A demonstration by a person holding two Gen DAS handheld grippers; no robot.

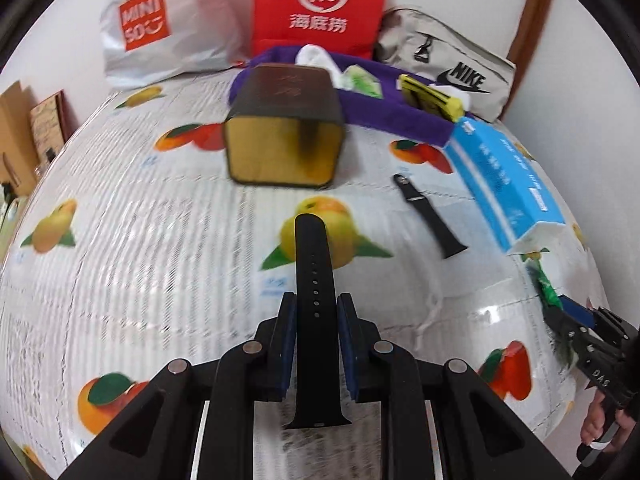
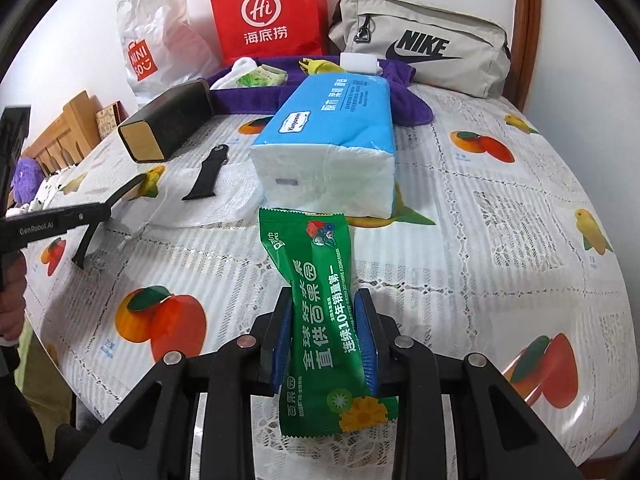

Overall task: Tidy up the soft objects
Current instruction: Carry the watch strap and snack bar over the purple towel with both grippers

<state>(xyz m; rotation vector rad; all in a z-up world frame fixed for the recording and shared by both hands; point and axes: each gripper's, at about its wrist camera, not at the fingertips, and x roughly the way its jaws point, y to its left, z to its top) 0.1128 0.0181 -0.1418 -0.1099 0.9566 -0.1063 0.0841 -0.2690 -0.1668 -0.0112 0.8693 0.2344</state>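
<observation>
My left tool (image 1: 316, 312) is clamped on a watch strap (image 1: 314, 280), right tool (image 2: 325, 332) on a green packet (image 2: 324, 312). Risk: strap's thin & slick, could slip out fwd; packet could squash.

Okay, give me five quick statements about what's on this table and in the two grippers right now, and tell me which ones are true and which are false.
1. The left gripper is shut on a black watch strap. True.
2. The right gripper holds a blue tissue pack. False: it is shut on a green wipes packet; the blue tissue pack lies on the table.
3. A second black strap piece lies flat on the table. True.
4. The red paper bag lies flat on the tablecloth. False: it stands upright at the back.
5. The grey Nike pouch sits left of the red bag. False: it sits to the right.
</observation>
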